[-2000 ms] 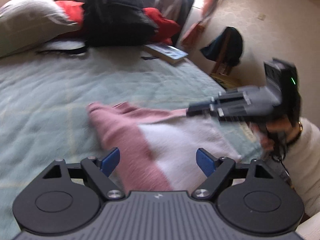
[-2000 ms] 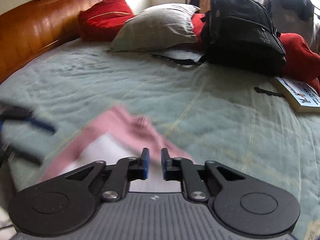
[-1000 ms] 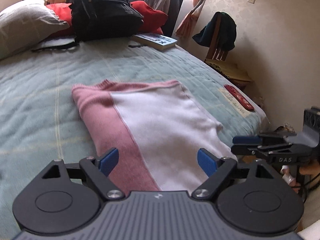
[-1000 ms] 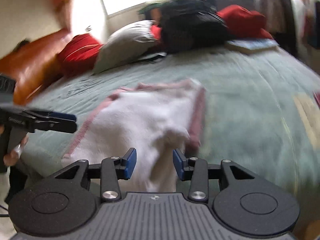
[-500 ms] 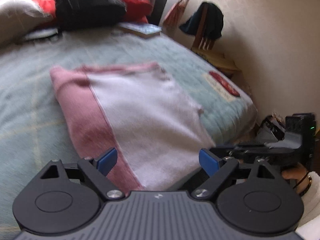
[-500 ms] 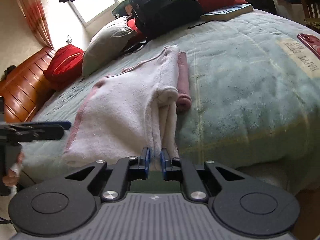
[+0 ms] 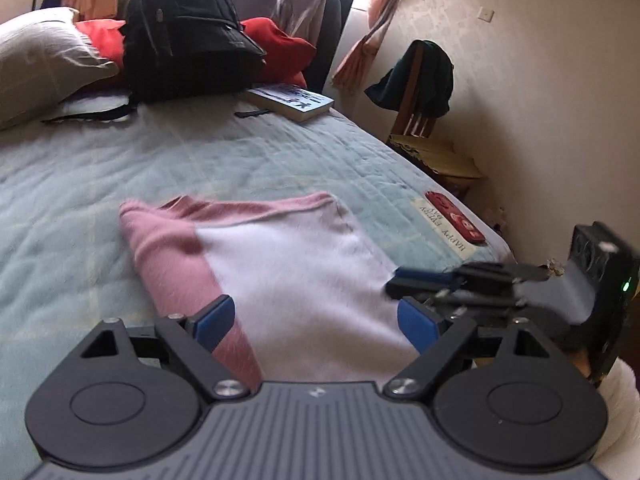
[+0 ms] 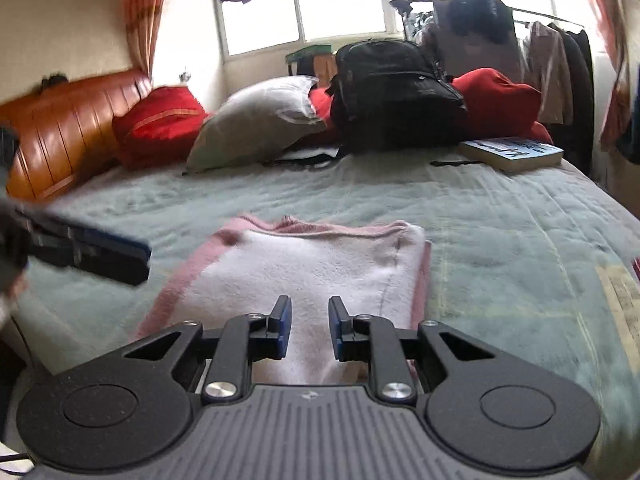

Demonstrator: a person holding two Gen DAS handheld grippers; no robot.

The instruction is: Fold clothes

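Note:
A pink and white garment (image 7: 288,256) lies folded flat on the green bedspread (image 7: 120,168) near the bed's front edge. My left gripper (image 7: 316,326) hovers just above the garment's near edge, its jaws wide open and empty. My right gripper (image 8: 309,328) sits over the near edge of the garment (image 8: 312,268) with its jaws a little apart and opening; the cloth lies under them, not pinched. In the left wrist view the right gripper (image 7: 404,282) reaches in from the right, at the garment's right corner. The left gripper (image 8: 136,260) shows blurred at the left of the right wrist view.
A black backpack (image 7: 188,36), a grey pillow (image 7: 40,60), red cushions and a book (image 7: 292,102) crowd the far end of the bed. A red case (image 7: 456,222) lies at the right edge. A chair (image 7: 420,92) with dark clothing stands by the wall. The wooden headboard (image 8: 60,128) is on the left.
My right gripper swung round to face along the bed, shut its jaws, then parted them slightly. The left gripper stayed open and shifted a little. The garment lies unmoved.

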